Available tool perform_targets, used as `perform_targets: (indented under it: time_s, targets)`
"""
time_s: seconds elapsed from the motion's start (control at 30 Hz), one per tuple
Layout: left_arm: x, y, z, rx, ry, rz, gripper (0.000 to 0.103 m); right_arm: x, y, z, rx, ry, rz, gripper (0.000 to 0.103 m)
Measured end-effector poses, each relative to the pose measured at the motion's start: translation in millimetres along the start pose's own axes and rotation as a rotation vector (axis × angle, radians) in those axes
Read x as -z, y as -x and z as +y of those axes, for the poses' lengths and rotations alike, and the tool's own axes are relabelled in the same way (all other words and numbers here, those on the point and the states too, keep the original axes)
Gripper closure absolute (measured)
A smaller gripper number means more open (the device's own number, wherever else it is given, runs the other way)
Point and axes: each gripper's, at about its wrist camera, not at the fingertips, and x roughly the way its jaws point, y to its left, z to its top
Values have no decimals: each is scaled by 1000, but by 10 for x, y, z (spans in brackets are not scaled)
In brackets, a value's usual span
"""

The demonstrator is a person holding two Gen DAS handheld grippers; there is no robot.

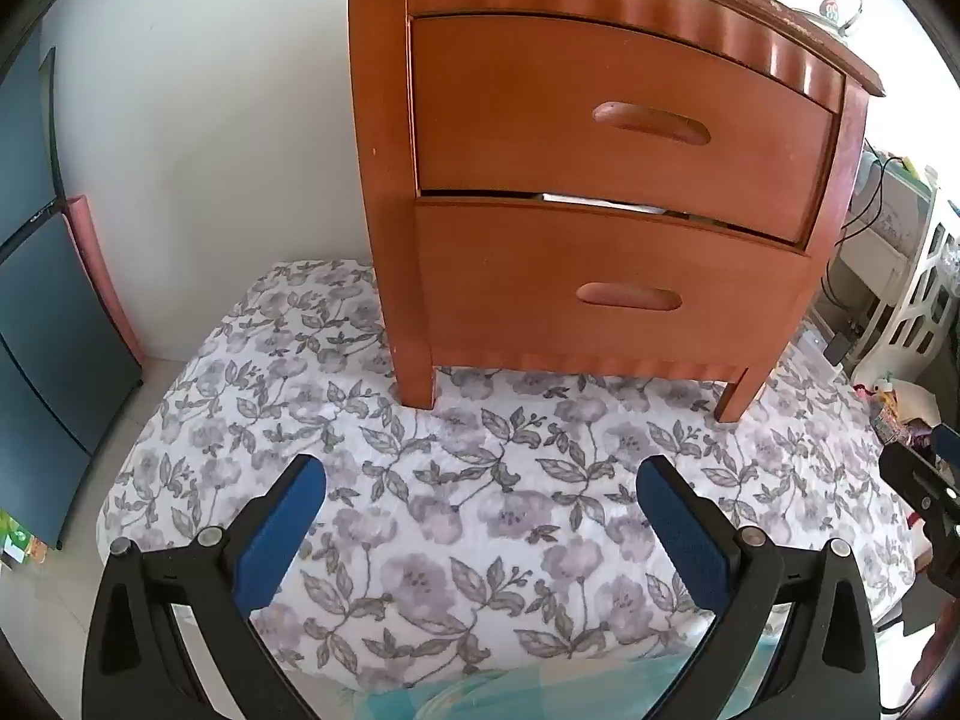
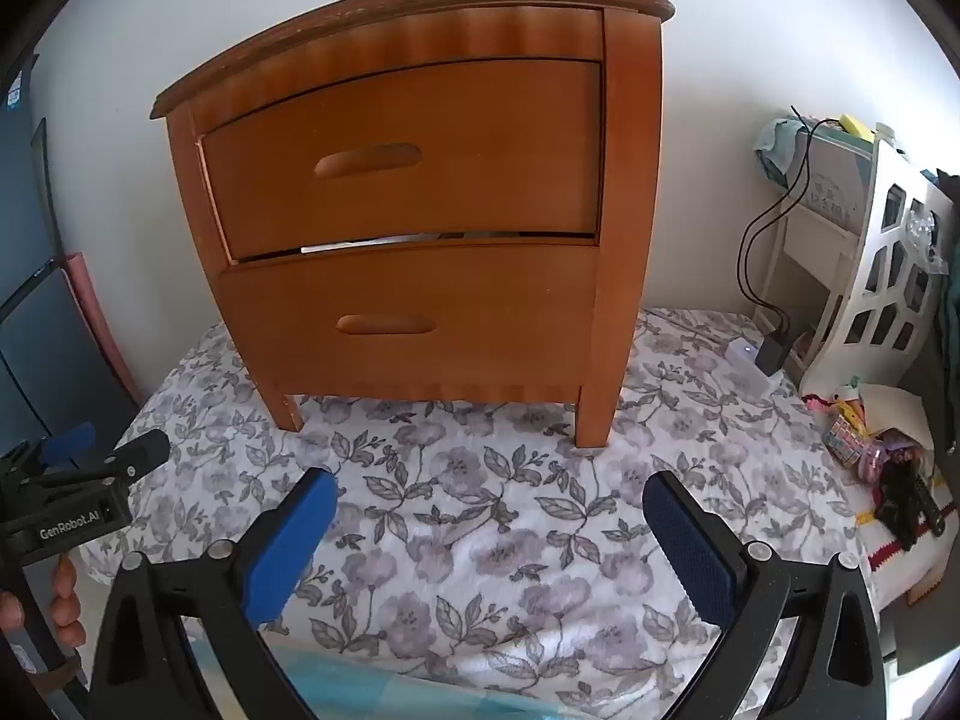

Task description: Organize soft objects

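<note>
Grippers spread wide above the floral blanket

Floral blanket (image 1: pixel 480 510) lies flat on the floor, with the wooden nightstand (image 1: pixel 600 180) standing on its far edge. The left gripper (image 1: pixel 480 534) and right gripper (image 2: pixel 489 546) hover side by side over its near edge, jaws wide apart, holding nothing. Pale blue cloth (image 2: pixel 372 690) shows just below them.

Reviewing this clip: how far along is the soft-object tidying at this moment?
Done: nothing visibly; the floral quilt lies spread on the floor under the nightstand, unfolded. In hand: nothing; the left tongs and right tongs are both open and empty above the quilt. Left: seemingly everything. The lower drawer sits slightly ajar with something pale at its top edge. This looks like the very start.
</note>
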Motion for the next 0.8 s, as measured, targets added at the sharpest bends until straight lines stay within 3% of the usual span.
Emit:
perform_targets:
  time_s: [0.8]
  targets:
    - [-22,-55,42,38,32,-3,0,9,3,42,13,7,-4,0]
